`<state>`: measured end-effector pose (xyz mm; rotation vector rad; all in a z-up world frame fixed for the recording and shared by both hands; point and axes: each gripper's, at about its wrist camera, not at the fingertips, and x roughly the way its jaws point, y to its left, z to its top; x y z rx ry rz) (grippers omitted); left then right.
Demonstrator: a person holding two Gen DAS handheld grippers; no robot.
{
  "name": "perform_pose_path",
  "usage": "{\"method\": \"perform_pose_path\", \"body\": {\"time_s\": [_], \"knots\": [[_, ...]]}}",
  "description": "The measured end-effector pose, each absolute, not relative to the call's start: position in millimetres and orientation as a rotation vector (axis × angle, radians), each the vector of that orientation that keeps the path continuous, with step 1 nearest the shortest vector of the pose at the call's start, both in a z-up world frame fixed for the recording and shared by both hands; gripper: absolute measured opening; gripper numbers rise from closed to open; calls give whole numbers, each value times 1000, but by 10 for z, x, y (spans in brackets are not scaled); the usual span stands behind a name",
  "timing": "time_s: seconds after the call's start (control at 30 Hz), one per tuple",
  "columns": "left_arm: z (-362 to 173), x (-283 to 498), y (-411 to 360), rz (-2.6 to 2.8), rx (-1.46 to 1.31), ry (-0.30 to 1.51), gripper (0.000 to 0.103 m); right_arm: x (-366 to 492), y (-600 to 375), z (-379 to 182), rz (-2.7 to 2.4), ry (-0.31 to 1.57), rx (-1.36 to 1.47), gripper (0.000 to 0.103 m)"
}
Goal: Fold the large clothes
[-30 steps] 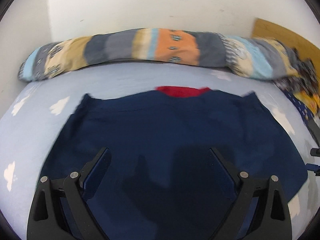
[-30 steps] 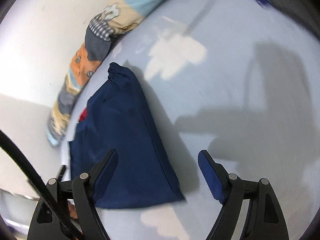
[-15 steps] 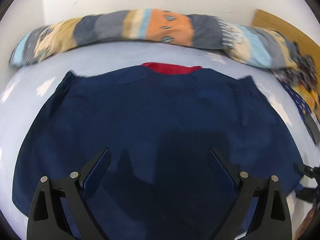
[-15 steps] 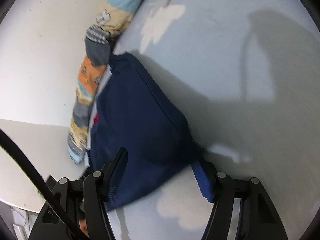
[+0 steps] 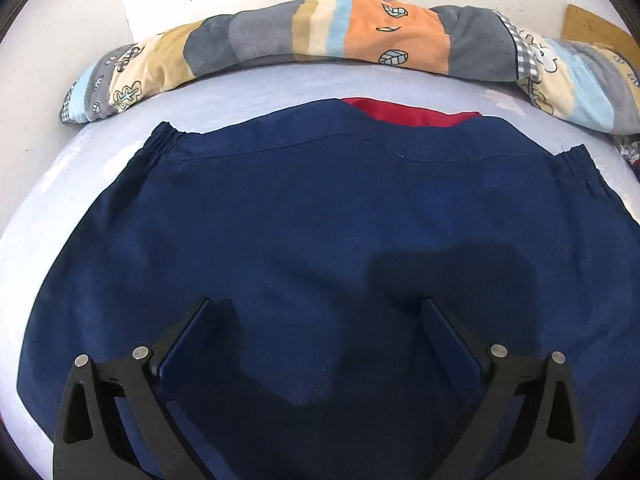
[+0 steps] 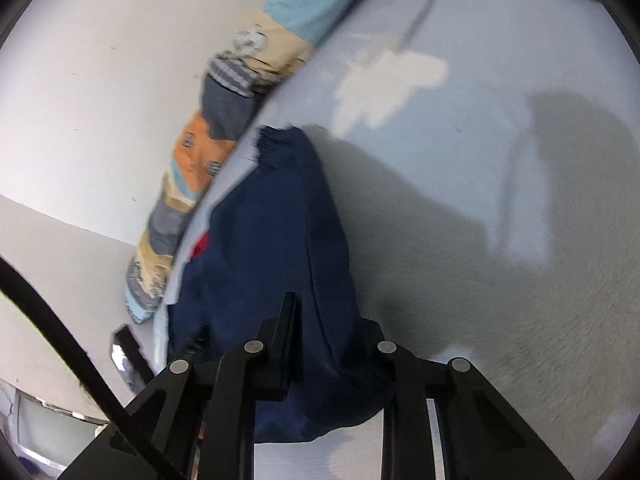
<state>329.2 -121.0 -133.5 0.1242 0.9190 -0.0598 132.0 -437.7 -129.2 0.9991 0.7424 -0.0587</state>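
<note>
Status: the navy garment lies spread flat on the light-blue bedsheet, elastic cuffs at about 10 and 2 o'clock in your left wrist view, red lining peeking out at 12. It looks like one fold may already be in, since the piece reads as a wide doubled panel, but I can't confirm that from here. The patchwork bolster sits along the wall beyond it, apart from the cloth.

Your left gripper hovers over the near middle of the garment, fingers spread wide, nothing between them. I can't tell whether the tips touch the fabric.

Your right gripper is at the garment's right near corner, at 6 o'clock in its own view. Fingers are drawn together with navy fabric bunched between them, so I read that as a pinch on the corner. That view is motion-blurred, so treat it as likely.

Remaining, by my read: left side needs its own grab, then carry both across for the next fold. Garment is still large and unfinished.
</note>
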Motion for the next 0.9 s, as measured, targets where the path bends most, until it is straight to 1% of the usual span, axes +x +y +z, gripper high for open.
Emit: {"method": "perform_pose_path", "body": {"time_s": [0.1, 0.13, 0.17, 0.23, 0.3, 0.33, 0.4, 0.43, 0.53, 0.6, 0.63, 0.67, 0.73, 0.9], "knots": [[-1307, 3294, -1158, -52, 92, 929, 103, 1345, -4337, -1158, -50, 725, 988, 23], [-1310, 3292, -1153, -52, 87, 930, 103, 1351, -4347, -1182, -54, 733, 1002, 26], [-1313, 3286, -1157, -52, 87, 928, 103, 1354, -4364, -1224, -50, 736, 1020, 32], [-1317, 3274, -1159, -51, 91, 927, 103, 1349, -4420, -1343, -76, 746, 1047, 35], [-1318, 3271, -1155, -52, 88, 930, 103, 1371, -4481, -1479, -62, 759, 1094, 49], [-1317, 3270, -1154, -53, 87, 931, 103, 1391, -4497, -1519, -60, 766, 1103, 59], [-1318, 3275, -1145, -58, 83, 932, 103, 1447, -4567, -1556, -48, 744, 1121, 61], [-1318, 3279, -1139, -62, 83, 933, 103, 1506, -4606, -1588, -27, 740, 1139, 67], [-1319, 3288, -1124, -73, 81, 935, 103, 1779, -4680, -1679, 90, 786, 1170, 69], [-1321, 3291, -1123, -79, 84, 934, 103, 1953, -4643, -1670, 147, 858, 1118, 38], [-1322, 3294, -1120, -82, 85, 934, 103, 2020, -4602, -1664, 147, 901, 1086, 21], [-1321, 3297, -1121, -84, 86, 934, 103, 2033, -4573, -1630, 140, 900, 1054, 18], [-1313, 3316, -1109, -82, 81, 944, 103, 2053, -4485, -1474, 124, 887, 989, 15], [-1263, 3337, -1083, 2, 128, 921, 103, 2053, -4242, -924, 98, 838, 906, 13]]}}
